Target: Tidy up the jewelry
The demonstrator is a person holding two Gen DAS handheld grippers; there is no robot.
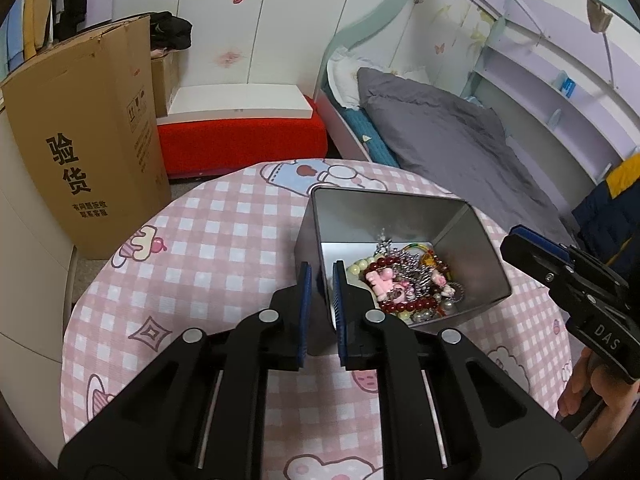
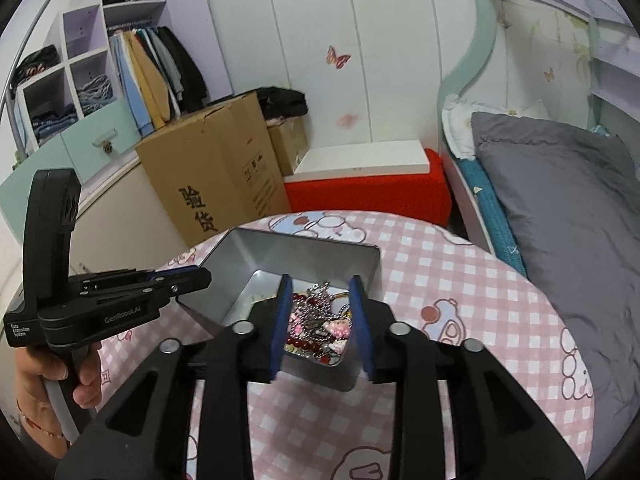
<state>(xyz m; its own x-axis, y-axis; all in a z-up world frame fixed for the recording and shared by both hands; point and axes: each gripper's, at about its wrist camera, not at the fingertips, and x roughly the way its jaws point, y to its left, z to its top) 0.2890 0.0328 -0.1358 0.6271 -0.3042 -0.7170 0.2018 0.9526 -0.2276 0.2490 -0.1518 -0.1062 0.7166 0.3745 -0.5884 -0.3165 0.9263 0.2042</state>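
A: The left gripper (image 1: 321, 280) has its blue pads straddling the near left wall of the square silver metal tin (image 1: 472, 256): one pad sits outside the wall, the other inside, with only a narrow gap between them. It looks clamped on that wall, and the tin sits tilted towards the camera.

B: And the right gripper (image 2: 320, 308)?

A: Its fingers stand fairly wide apart and grip nothing. In the right wrist view they hang just above the tin's near rim, and the heap of jewelry (image 2: 320, 328) shows straight between them.

B: What is in the heap?

A: In the left wrist view the tangled pile of jewelry (image 1: 408, 284) lies just ahead and to the right of the left gripper's inner pad, on the tin's floor: dark red beads, pale green beads, silver chain, pink charms and a bit of yellow-green cord. I can't separate the single pieces.

B: Around the tin?

A: It rests on a round table with a pink checked cartoon cloth (image 1: 200, 248). Beyond the table's far edge, ahead and left of the left gripper, stands a tall brown cardboard box with black Chinese lettering (image 1: 88, 152), and straight ahead a red padded bench with a white board on top (image 1: 240, 136). Far ahead to the right is a bed with a grey quilt (image 1: 440, 136).
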